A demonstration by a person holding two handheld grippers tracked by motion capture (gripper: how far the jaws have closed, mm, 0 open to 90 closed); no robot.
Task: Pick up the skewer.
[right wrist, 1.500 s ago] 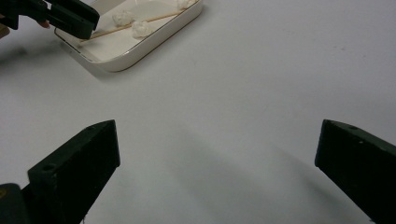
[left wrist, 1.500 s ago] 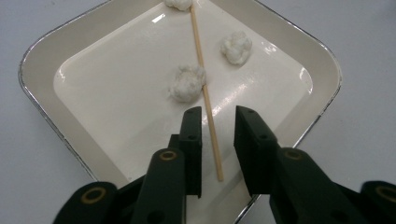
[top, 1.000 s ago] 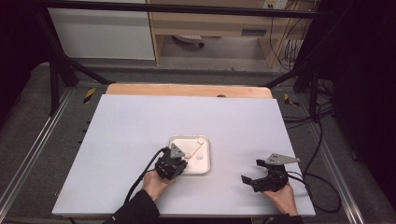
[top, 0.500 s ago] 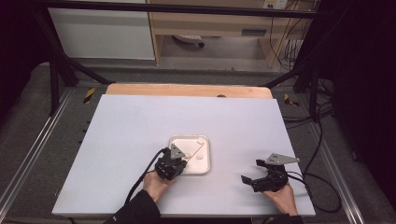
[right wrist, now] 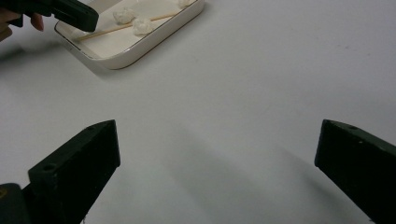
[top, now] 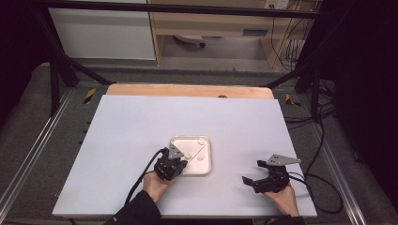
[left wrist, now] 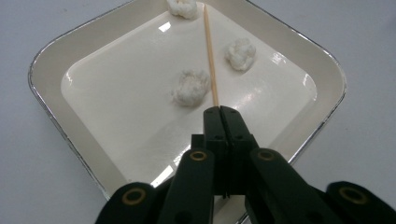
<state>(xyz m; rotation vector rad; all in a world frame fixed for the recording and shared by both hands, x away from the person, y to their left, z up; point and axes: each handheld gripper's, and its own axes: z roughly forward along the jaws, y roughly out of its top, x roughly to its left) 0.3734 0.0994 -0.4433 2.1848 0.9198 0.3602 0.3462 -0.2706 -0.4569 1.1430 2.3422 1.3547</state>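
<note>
A shallow white tray [left wrist: 51, 116] with rounded corners and a thin metallic edge sits on the pale bench [top: 141, 131], at lower centre of the high view. In the left claw view the tray holds three small white fluffy lumps and one thin wooden stick [left wrist: 210, 60]. The first lump [left wrist: 190, 87] lies at the centre of the frame, touching or just beside the stick on its left; the second lump [left wrist: 241, 53] lies just right of the stick; the third lump [left wrist: 183, 6] rests at the top edge of the frame, against the far rim. The stick runs from the far rim, at the top of the frame, down to the tips of the left claw [left wrist: 220, 110], whose jaws are pressed together on the near end of the stick, over the tray floor. In the high view the left claw [top: 172, 165] sits at the tray's lower left corner. The right claw [right wrist: 217, 154] has its jaws wide apart with nothing between them, above bare bench surface; in the high view it [top: 251, 180] appears at lower right, well apart from the tray. In the right claw view the tray appears at upper left, with open bench between. A wooden board [top: 187, 90] borders the far edge of the bench.
</note>
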